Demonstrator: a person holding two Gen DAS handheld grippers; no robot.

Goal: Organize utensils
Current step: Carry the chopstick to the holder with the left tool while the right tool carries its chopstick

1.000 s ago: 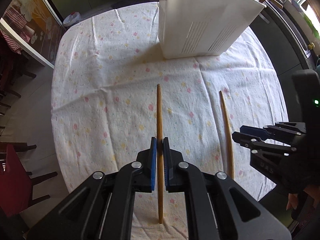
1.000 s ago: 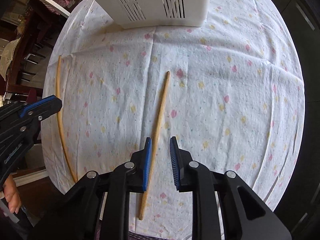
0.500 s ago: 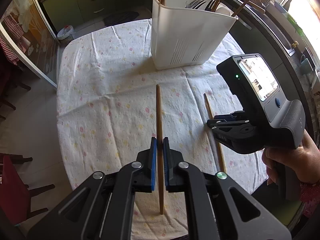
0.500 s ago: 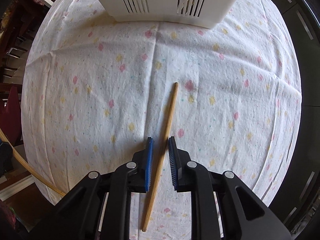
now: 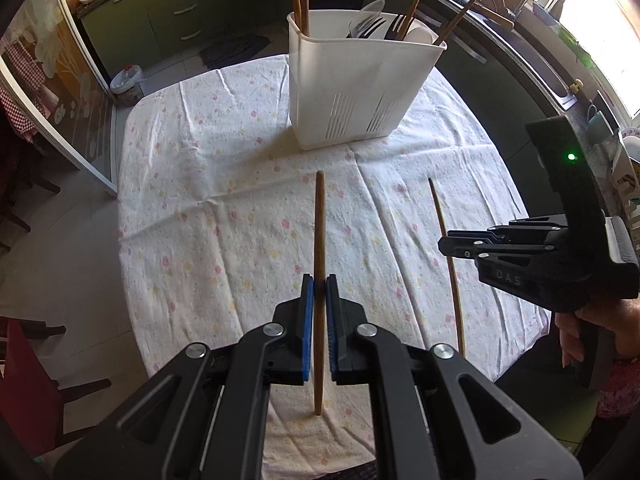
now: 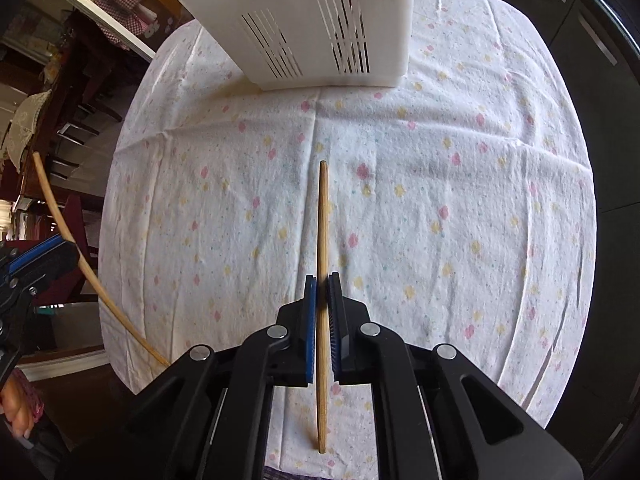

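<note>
Wooden chopstick (image 5: 319, 240) clamped lengthwise between left gripper (image 5: 319, 300) jaws; right gripper (image 6: 322, 300) jaws likewise grip second chopstick (image 6: 322, 240).

Both wrist views look steeply down, sharing tablecloth (image 5: 224, 208) and caddy (image 6: 320, 20).

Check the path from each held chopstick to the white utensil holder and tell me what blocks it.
Nothing visible does. The left gripper holds one chopstick, the right gripper holds the other chopstick. Only bare tablecloth lies between them and the white utensil holder, whose open top already holds utensils.
</note>
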